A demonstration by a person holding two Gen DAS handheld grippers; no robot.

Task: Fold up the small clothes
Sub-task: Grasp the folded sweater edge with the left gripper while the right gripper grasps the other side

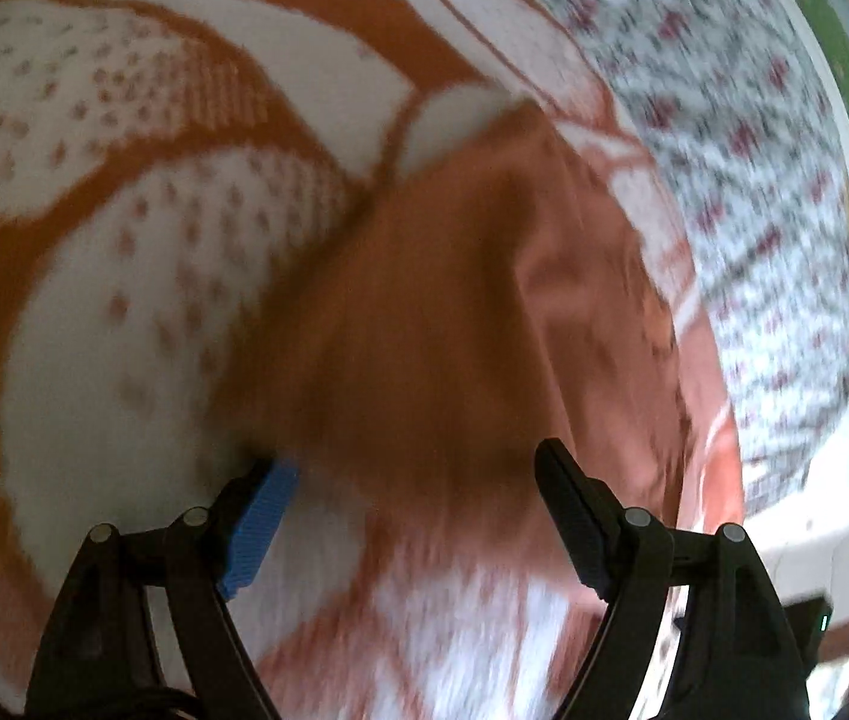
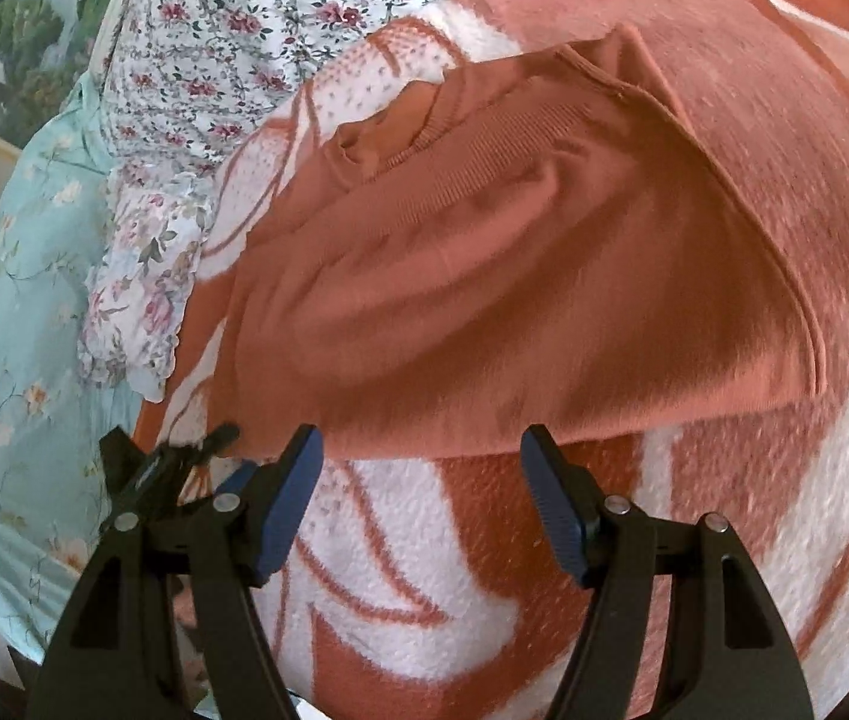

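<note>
A small rust-orange knit garment [image 2: 514,276] lies folded over on an orange-and-white patterned blanket [image 2: 424,588]; its ribbed neckline [image 2: 424,138] is at the far side. My right gripper [image 2: 421,450] is open and empty, fingers either side of the garment's near edge. In the blurred left wrist view the same garment [image 1: 454,300] lies on the blanket [image 1: 124,300], and my left gripper [image 1: 412,462] is open and empty at its near edge. The left gripper also shows in the right wrist view [image 2: 172,456] at the garment's left corner.
A white floral sheet [image 2: 232,30] and a pale turquoise floral cloth [image 2: 22,312] lie beyond and left of the blanket. The floral sheet also shows at the right of the left wrist view [image 1: 754,150], with a green surface [image 1: 844,60] past it.
</note>
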